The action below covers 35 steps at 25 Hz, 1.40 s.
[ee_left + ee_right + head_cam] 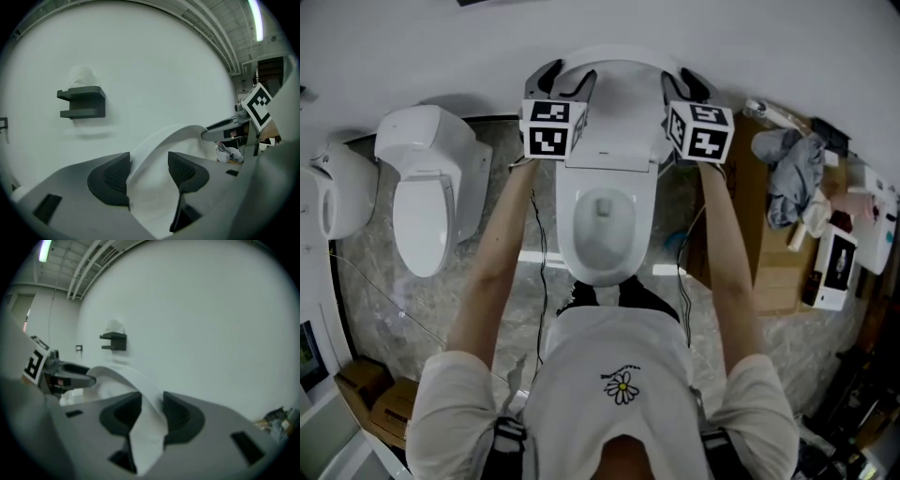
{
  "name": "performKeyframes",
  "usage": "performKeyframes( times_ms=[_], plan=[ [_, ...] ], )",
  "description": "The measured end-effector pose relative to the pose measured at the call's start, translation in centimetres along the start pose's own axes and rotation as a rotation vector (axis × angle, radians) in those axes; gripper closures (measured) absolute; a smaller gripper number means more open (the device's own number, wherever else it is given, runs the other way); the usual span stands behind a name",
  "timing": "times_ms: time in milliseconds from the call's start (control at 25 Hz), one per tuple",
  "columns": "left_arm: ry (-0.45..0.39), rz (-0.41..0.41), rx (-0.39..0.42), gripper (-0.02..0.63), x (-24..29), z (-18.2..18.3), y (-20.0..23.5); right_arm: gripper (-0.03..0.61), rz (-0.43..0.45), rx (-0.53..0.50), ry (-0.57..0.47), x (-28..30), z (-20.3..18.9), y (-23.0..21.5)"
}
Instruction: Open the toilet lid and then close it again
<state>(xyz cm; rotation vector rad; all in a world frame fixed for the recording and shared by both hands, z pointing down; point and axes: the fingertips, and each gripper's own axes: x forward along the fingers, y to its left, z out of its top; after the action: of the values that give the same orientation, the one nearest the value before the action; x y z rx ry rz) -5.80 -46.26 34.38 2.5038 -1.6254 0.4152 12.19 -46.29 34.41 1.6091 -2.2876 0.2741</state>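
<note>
The white toilet (600,225) stands in front of me with its lid (619,103) raised towards the wall. My left gripper (561,82) is at the lid's upper left edge and my right gripper (684,86) at its upper right edge. In the left gripper view the lid's rim (159,145) runs between the wide-set jaws of that gripper (148,171) and lies against the left pad (112,176). In the right gripper view the rim (140,385) is pinched between both pads of the right gripper (151,411).
A second white toilet (422,197) and another white fixture (337,187) stand to the left. A cardboard box (769,234) with rags on it and other clutter is on the right. A dark shelf (82,103) hangs on the wall. Cables lie on the floor.
</note>
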Motion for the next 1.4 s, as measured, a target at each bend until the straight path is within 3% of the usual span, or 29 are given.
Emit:
performKeyframes(
  times_ms=[320, 680, 880, 1120, 1400],
  plan=[
    [-0.051, -0.013, 0.005, 0.344, -4.5, -0.7, -1.3, 0.422, -0.05, -0.024, -0.014, -3.9, -1.0, 2.0],
    [-0.068, -0.107, 0.017, 0.367, -10.0, -2.4, -3.9, 0.423, -0.127, -0.039, -0.034, -9.5, -3.3, 4.0],
    [-0.056, -0.105, 0.021, 0.373, -13.2, -4.0, -5.0, 0.423, -0.095, -0.077, -0.015, -12.4, -5.3, 5.9],
    [-0.06, -0.076, 0.081, 0.373, -16.8, -6.2, -7.2, 0.423, -0.099, -0.13, -0.013, -16.3, -8.1, 7.5],
    [0.04, -0.05, 0.106, 0.371, -22.3, -11.4, -10.4, 0.413, -0.047, -0.212, 0.054, -21.7, -14.0, 10.7]
  ],
)
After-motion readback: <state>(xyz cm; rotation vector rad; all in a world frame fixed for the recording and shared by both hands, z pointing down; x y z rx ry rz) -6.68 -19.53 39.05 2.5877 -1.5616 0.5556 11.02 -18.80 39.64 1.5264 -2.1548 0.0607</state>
